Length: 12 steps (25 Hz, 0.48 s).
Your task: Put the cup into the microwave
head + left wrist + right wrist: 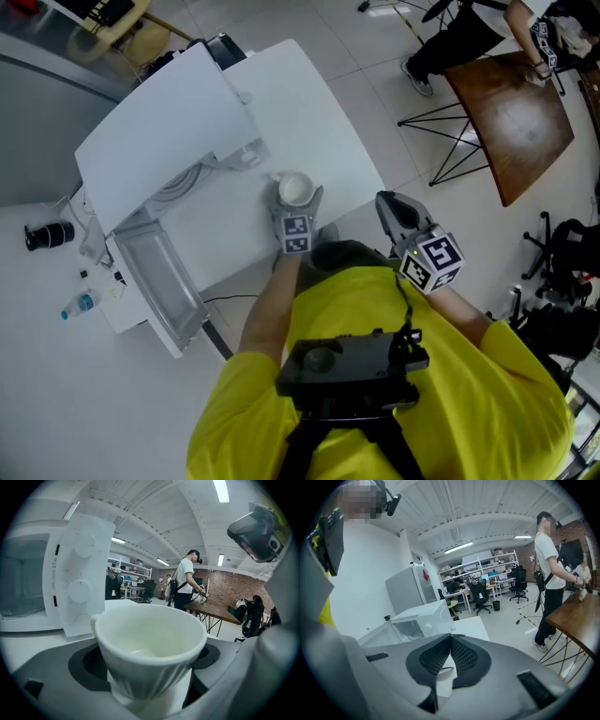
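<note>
White table (pixel 319 122) carries the microwave (pixel 159 141) on its left side, door swung open toward the near end. The cup (pixel 294 189) sits near the table's near edge, just right of it.

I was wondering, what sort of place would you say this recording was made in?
Most likely an open-plan lab or workshop office: office chairs at desks beneath storage shelving, a brick wall under ceiling strip lights, and a white table carrying a microwave.

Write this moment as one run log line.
left gripper: jaws around cup, grip unclear | right gripper: shut, empty | microwave: door open
</note>
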Each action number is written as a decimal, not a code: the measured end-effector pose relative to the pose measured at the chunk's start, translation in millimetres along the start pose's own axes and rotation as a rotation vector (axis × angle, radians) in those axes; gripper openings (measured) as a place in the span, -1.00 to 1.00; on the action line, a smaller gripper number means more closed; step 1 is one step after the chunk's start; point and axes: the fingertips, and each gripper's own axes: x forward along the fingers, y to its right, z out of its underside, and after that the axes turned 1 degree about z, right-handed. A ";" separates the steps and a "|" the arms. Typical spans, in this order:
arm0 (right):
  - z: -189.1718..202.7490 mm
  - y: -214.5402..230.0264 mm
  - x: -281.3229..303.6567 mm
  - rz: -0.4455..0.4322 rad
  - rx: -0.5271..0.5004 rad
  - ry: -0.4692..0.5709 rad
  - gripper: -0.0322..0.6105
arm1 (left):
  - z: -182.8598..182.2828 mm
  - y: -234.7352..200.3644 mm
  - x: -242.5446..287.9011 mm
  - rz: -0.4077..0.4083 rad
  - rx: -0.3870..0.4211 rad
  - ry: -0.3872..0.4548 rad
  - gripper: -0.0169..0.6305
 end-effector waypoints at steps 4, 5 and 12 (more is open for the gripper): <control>-5.4 -7.9 8.8 -0.053 0.002 0.018 -0.89 | -19.6 -5.2 -45.5 -0.032 -0.058 0.040 0.51; -6.1 -10.9 12.8 -0.070 0.003 0.019 -0.89 | -26.5 -7.7 -59.2 -0.043 -0.068 0.051 0.51; -10.4 -52.7 53.6 -0.228 -0.023 0.034 -0.89 | -77.5 -54.1 -147.9 -0.177 -0.108 0.123 0.51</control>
